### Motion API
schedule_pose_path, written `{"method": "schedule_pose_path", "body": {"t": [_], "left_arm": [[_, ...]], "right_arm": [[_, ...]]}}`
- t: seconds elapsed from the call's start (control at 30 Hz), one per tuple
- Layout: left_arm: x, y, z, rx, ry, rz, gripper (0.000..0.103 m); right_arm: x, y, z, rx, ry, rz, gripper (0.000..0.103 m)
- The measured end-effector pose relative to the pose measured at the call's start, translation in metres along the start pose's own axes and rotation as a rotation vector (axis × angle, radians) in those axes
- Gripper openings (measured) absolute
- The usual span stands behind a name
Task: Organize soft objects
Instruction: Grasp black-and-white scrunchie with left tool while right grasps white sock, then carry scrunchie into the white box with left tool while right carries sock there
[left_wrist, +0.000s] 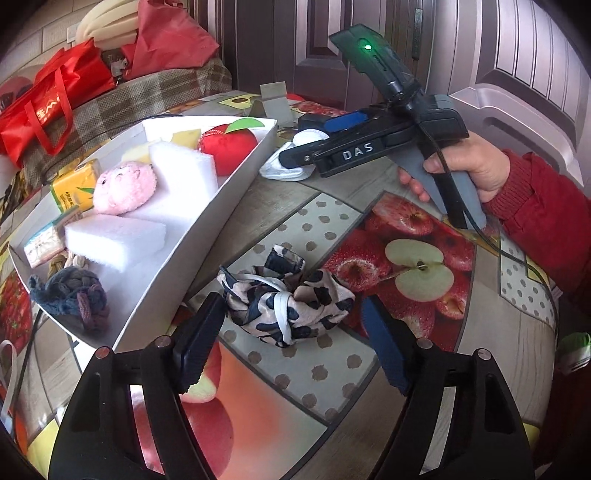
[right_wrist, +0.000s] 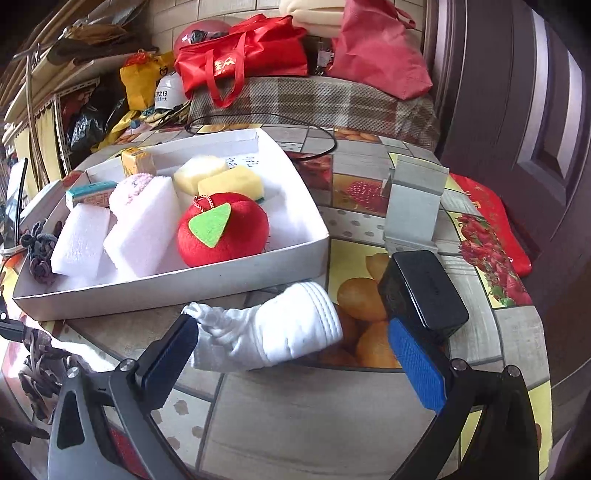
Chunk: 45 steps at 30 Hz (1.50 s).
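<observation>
A navy-and-beige patterned cloth bundle (left_wrist: 284, 302) with a white strap lies on the fruit-print tablecloth. My left gripper (left_wrist: 291, 325) straddles it, open, with a pad close on each side and neither pressing in. A white sock (right_wrist: 280, 332) lies just outside the white tray (right_wrist: 184, 288). My right gripper (right_wrist: 295, 350) is open around it, and the black left pad (right_wrist: 173, 347) brushes its bunched end. In the left wrist view the right gripper (left_wrist: 290, 158) hovers over the white sock (left_wrist: 280, 173), held by a hand in a red sleeve. The white tray (left_wrist: 207, 225) holds several soft things.
In the tray lie a red plush apple (right_wrist: 221, 232), white sponges (right_wrist: 144, 229), yellow sponges (right_wrist: 229, 182), a pink plush (left_wrist: 123, 190), tissue packs (left_wrist: 72, 186) and a knitted rope toy (left_wrist: 74, 295). A black box (right_wrist: 424, 291) and a grey stand (right_wrist: 413, 199) sit beside the sock. Red bags (right_wrist: 243, 55) are behind.
</observation>
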<state>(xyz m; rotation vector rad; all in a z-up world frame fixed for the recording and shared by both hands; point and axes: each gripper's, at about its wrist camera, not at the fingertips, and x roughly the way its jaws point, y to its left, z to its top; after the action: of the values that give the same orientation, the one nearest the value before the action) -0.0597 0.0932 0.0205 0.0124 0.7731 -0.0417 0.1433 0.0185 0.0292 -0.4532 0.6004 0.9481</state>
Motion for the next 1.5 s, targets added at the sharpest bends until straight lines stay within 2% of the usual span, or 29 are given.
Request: {"method": "schedule_pose_path", "body": {"t": [0.27,0.33,0.37,0.4,0.43,0.47,0.5,0.57,0.7,0.77,0.87,0.97,1.13,1.33,1.5], "left_arm": [[0.016,-0.008,0.009,-0.002,0.046,0.022,0.077],[0.023,-0.005,0.009,-0.015,0.077,0.023,0.077],[0.026,-0.004,0.009,-0.020,0.089,0.022,0.074],[0.025,-0.004,0.009,-0.023,0.083,0.027,0.061],[0.024,-0.004,0.009,-0.023,0.076,0.023,0.051],[0.023,-0.004,0.009,-0.019,0.071,0.017,0.044],[0.023,-0.005,0.009,-0.012,0.067,0.017,0.038],[0.017,-0.010,0.009,0.009,0.039,0.028,0.037],[-0.011,-0.014,0.005,0.021,-0.102,0.077,0.037],[-0.028,-0.007,0.000,-0.027,-0.185,0.118,0.037],[-0.053,0.015,-0.009,-0.157,-0.306,0.165,0.037],[-0.070,0.037,-0.018,-0.276,-0.380,0.222,0.037],[-0.081,0.059,-0.025,-0.350,-0.423,0.299,0.037],[-0.083,0.063,-0.022,-0.291,-0.480,0.407,0.037],[-0.079,0.081,-0.017,-0.307,-0.491,0.433,0.037]], "right_arm": [[0.016,0.016,0.004,-0.069,0.058,0.027,0.102],[0.017,0.018,0.004,-0.077,0.069,0.033,0.096],[0.018,0.018,0.004,-0.078,0.075,0.042,0.079],[0.019,0.018,0.003,-0.077,0.085,0.054,0.055],[0.021,0.019,0.002,-0.075,0.098,0.068,0.045],[0.020,0.019,0.002,-0.072,0.092,0.080,0.040],[0.018,0.019,0.001,-0.074,0.084,0.072,0.039],[0.012,0.021,0.000,-0.080,0.061,0.076,0.038],[-0.013,0.015,-0.004,-0.045,-0.052,0.052,0.038],[-0.032,0.007,-0.009,0.012,-0.135,0.038,0.038],[-0.056,-0.006,-0.020,0.103,-0.231,0.015,0.038],[-0.072,-0.014,-0.029,0.183,-0.299,-0.018,0.038],[-0.079,-0.010,-0.030,0.232,-0.349,-0.063,0.038],[-0.068,0.024,-0.015,0.198,-0.389,-0.041,0.038],[-0.052,0.052,0.004,0.158,-0.422,-0.024,0.038]]}}
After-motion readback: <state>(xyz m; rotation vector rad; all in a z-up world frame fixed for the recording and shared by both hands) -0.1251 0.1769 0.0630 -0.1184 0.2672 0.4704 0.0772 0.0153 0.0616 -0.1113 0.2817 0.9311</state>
